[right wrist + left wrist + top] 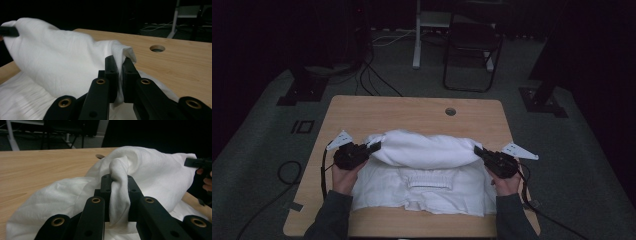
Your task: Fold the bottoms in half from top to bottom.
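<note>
White garment (pixel 422 165) spread on wooden tabletop (pixel 412 107), near the person's edge; far part lifted clear of the surface and slung between the two grippers, near part lying flat with ribbed band facing up. Left gripper (pixel 374 146) closed on a bunched fold of the cloth at the left end of the lifted span; in the left gripper view, fabric pinched between the jaws and hanging down through them. Right gripper (pixel 478 151) likewise clamped on a gathered corner at the right end; in the right gripper view, cloth wedged tight between the jaws.

Handling judgement: light, soft, limp material; no stiffness, sags in the middle under own weight. Not fragile, moderately slippery where only a thin fold is caught. Best hold judged at edge or corner with several layers gathered, as now. Risk: thin pinch slipping out if ends pulled apart hard; uneven lift skewing the fold. Cable hole (pixel 450 111) in tabletop beyond garment, clear of it.
</note>
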Demonstrator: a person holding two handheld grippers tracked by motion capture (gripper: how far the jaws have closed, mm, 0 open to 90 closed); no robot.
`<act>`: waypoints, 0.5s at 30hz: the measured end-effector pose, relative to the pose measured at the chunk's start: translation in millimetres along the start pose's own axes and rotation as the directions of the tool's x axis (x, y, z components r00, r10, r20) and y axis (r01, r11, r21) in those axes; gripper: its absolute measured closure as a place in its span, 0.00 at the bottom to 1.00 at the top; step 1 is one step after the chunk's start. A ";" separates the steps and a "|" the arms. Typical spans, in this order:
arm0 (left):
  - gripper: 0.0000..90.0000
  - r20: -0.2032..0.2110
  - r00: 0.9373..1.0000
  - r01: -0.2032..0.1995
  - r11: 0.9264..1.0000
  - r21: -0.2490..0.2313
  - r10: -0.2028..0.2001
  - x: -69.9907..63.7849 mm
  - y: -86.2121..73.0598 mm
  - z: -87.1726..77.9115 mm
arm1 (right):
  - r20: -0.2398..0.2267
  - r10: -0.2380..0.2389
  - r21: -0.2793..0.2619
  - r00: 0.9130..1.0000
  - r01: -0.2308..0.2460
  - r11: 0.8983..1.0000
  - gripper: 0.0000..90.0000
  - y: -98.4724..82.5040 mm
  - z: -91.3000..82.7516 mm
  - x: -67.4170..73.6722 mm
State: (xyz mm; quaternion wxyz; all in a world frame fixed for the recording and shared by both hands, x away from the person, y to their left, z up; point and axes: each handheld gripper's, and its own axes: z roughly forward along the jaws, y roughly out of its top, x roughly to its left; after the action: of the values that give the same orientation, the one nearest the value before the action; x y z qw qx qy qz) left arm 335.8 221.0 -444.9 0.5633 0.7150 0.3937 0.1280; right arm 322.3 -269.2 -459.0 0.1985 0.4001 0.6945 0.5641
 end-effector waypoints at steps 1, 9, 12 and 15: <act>0.90 0.008 1.000 -0.003 1.000 0.015 0.002 -1.9 -3.4 -3.2 | -0.002 -0.019 0.008 1.000 0.019 1.000 0.95 -0.3 -3.1 2.4; 0.61 0.020 0.998 0.059 0.989 0.138 -0.063 -0.1 -57.6 -21.5 | -0.040 -0.023 0.199 0.999 0.031 0.980 0.68 -57.7 -17.8 19.5; 0.55 0.017 0.997 0.068 0.989 0.130 -0.070 2.6 -57.3 -24.5 | -0.021 -0.006 0.163 1.000 0.009 0.987 0.57 -50.4 -21.0 16.8; 0.53 0.017 0.997 0.069 0.984 0.164 -0.073 4.0 -56.3 -17.6 | -0.022 -0.013 0.156 1.000 0.016 0.988 0.52 -40.7 -16.4 18.8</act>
State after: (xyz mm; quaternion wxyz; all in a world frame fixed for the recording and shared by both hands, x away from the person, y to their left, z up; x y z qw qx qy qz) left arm 303.8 239.3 -491.2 0.5114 0.7459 0.4215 0.0668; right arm 285.5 -266.6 -489.4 0.1633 0.4035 0.7414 0.5107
